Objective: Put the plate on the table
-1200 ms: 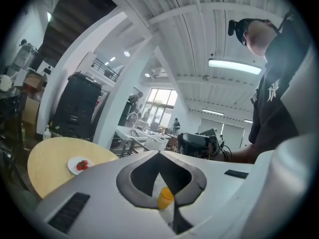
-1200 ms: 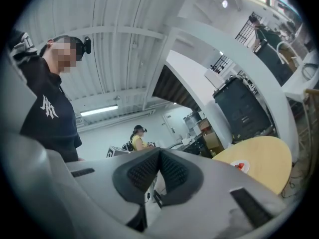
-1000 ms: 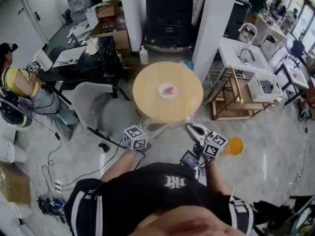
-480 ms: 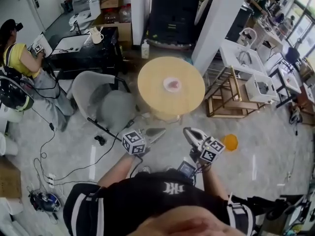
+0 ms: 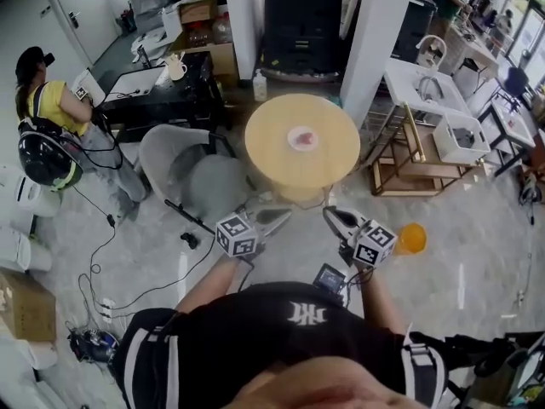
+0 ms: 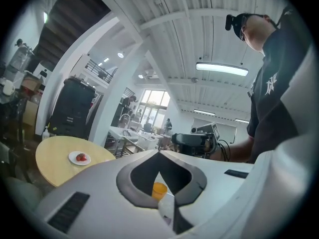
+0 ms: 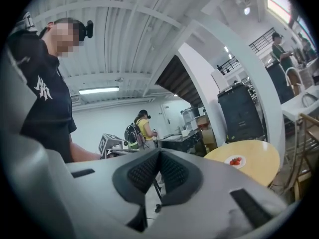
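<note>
Already the small round white plate (image 5: 301, 138) sits on the round pale-wood table (image 5: 266, 162), about in the middle of the tabletop and well in from its edge all round. It carries a little red food. By the look of it, the task's step is done.

As a judgement, the plate would handle as a light, stiff, shallow dish with a smooth and probably slippery rim. Whether it is ceramic or plastic cannot be told from here, so it is best treated as breakable. The place to take it would be the rim on the side nearest the person, one jaw over and one under, keeping it flat so the food does not slide.

Neither pair of tongs is near it. The left gripper (image 5: 278, 219) and the right gripper (image 5: 334, 216) are both held over the floor on the person's side of the table, clear of the tabletop's near edge, with the plate well apart from both.

In the left gripper view the jaws stand tip to tip with nothing pinched. The orange shape in the hollow behind the tips is the orange container (image 5: 411, 238) standing on the floor beyond. There the plate lies off to the left of the jaws. In the right gripper view the ribbed pads are pressed together, empty, and the plate lies off to their right.
</note>
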